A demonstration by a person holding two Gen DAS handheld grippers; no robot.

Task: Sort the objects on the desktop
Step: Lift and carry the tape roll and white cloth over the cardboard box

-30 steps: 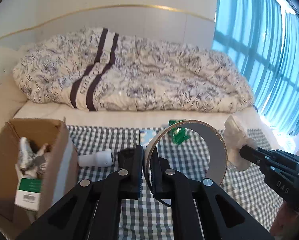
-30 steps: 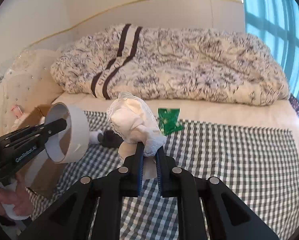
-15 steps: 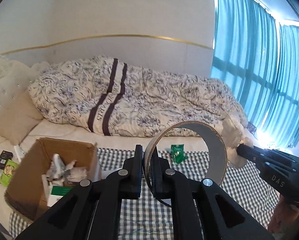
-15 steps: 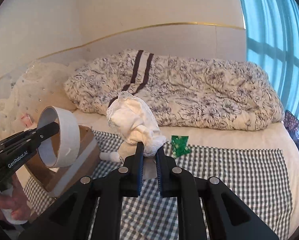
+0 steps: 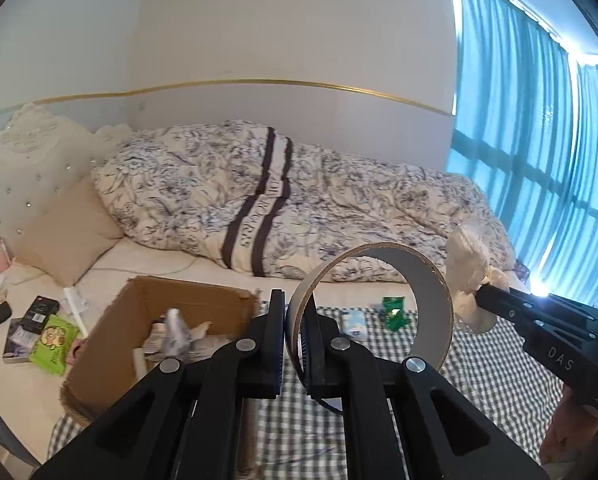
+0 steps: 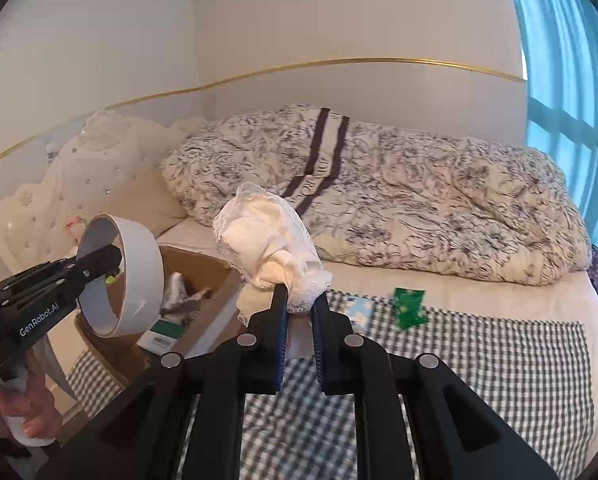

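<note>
My left gripper (image 5: 294, 312) is shut on the rim of a large white tape roll (image 5: 427, 280), held in the air above the checked cloth (image 5: 491, 360). From the right wrist view the same tape roll (image 6: 139, 276) hangs beside the open cardboard box (image 6: 195, 268). My right gripper (image 6: 300, 300) is shut on a bundle of cream lace cloth (image 6: 267, 240), raised above the bed. That lace cloth (image 5: 469, 256) also shows at the right of the left wrist view. The cardboard box (image 5: 139, 304) holds several items.
A green packet (image 6: 409, 306) and a small blue-and-white pack (image 6: 359, 308) lie on the checked cloth (image 6: 499, 360). A patterned duvet (image 5: 299, 200) fills the back of the bed. Left of the box lie a green pouch (image 5: 53, 344), dark boxes and a beige pillow (image 5: 67, 232).
Both grippers rose and pulled back with their loads, so more wall shows. The left gripper with the tape roll swung left toward the cardboard box.
</note>
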